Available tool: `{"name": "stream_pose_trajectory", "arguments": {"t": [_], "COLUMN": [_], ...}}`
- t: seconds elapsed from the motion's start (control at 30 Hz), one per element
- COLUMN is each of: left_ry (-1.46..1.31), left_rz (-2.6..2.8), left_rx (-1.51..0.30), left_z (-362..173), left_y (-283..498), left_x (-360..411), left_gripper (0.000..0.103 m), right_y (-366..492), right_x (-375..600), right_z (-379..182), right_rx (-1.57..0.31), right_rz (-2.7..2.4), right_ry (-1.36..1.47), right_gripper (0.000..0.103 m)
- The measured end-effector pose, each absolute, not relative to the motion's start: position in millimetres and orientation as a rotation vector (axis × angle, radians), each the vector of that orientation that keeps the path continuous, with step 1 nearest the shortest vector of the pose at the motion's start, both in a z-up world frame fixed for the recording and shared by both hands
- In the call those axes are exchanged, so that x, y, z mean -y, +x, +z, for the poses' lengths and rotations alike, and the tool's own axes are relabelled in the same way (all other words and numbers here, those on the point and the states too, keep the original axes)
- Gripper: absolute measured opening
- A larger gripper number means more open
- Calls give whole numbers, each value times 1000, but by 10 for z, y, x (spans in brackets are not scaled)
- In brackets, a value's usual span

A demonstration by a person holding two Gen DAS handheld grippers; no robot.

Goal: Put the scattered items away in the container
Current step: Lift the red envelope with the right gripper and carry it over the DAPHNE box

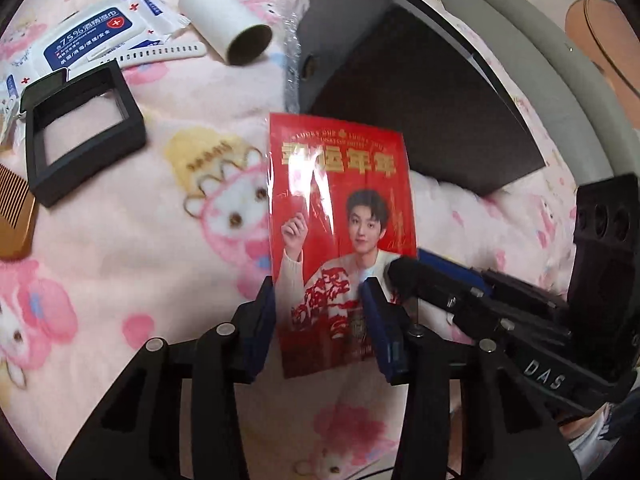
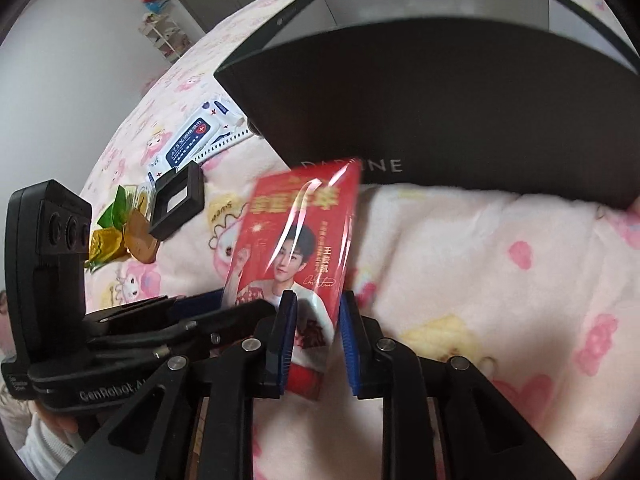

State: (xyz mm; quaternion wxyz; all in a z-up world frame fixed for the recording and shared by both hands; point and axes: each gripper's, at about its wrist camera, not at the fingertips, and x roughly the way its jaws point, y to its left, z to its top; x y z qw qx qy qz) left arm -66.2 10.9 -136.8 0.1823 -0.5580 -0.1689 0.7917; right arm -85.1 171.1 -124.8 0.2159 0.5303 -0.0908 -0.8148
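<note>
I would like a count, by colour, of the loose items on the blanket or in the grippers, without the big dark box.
Red: 1, the red packet
White: 3, the wipes pack, paper roll, slotted strip
Black: 1, the square frame
Brown: 1, the comb
Gold and green: 1, the foil wrapper cluster
Total: 7

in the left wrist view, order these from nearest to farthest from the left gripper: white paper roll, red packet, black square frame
1. red packet: between the fingers of the left gripper, centre of view.
2. black square frame: up and to the left on the pink blanket.
3. white paper roll: farthest, near the top, left of the dark box.
</note>
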Motion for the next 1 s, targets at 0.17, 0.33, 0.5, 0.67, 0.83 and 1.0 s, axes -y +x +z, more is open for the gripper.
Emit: {"name": "stream_pose_trajectory", "arguments": {"t": [0.17,0.33,0.5,0.67,0.83,1.0], "left_ry": [-1519,-1497,-1435,-1366,-1303,-1279], "left_rz": [2238,2177,2174,2233,2271,2302], "left_rx": [559,585,543,449,424,368], "left_z": [-1233,-1052,-755,-433,-177,-40], "left_y": [-563,-582,-662,-844,-1155,-1533], "left_x": [-159,-378,-603,-816,-900,-1136], "left_gripper": [37,36,35,35,35,35], "right_y": [-807,-754,-752,-871,-1167,-1526], "right_x": [-1919,-2121,-2355,-2496,-2671,-2866], "right_z": [-1051,-680,-376,-226,-87,-13], "right_rx": [310,349,373,368,333,351], "right_rz": [-2280,-2342,-2395,-2432,-2460,-2490], "right_ry": [1402,1281,1174,1119,1071,1037], "right_gripper": [17,17,17,17,17,17]}}
